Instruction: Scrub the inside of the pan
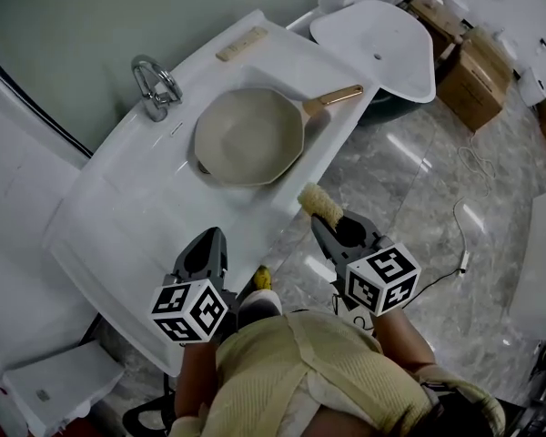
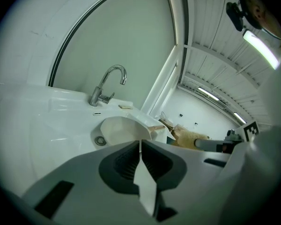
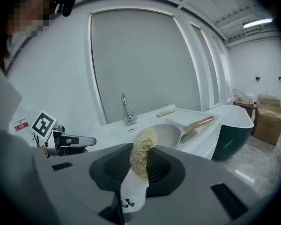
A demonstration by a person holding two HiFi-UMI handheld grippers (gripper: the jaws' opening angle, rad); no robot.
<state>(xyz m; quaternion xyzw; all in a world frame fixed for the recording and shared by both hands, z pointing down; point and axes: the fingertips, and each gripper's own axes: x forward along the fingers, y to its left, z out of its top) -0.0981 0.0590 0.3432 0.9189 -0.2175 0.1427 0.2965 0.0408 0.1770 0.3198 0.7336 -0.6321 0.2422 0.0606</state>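
A cream pan (image 1: 250,135) with a wooden handle (image 1: 332,98) sits tilted in the white sink (image 1: 155,208), below the tap (image 1: 155,87). The pan (image 2: 124,130) also shows in the left gripper view, and the pan (image 3: 171,134) lies ahead in the right gripper view. My right gripper (image 1: 326,221) is shut on a tan loofah scrubber (image 1: 319,205), held near the sink's front edge, short of the pan. The scrubber (image 3: 143,156) sticks up between its jaws. My left gripper (image 1: 205,253) is shut with nothing in it, over the sink's near rim.
A wooden soap dish (image 1: 242,44) lies on the sink's back ledge. A white freestanding tub (image 1: 382,39) stands to the right, with cardboard boxes (image 1: 473,76) behind it. A cable (image 1: 460,217) trails over the marble floor.
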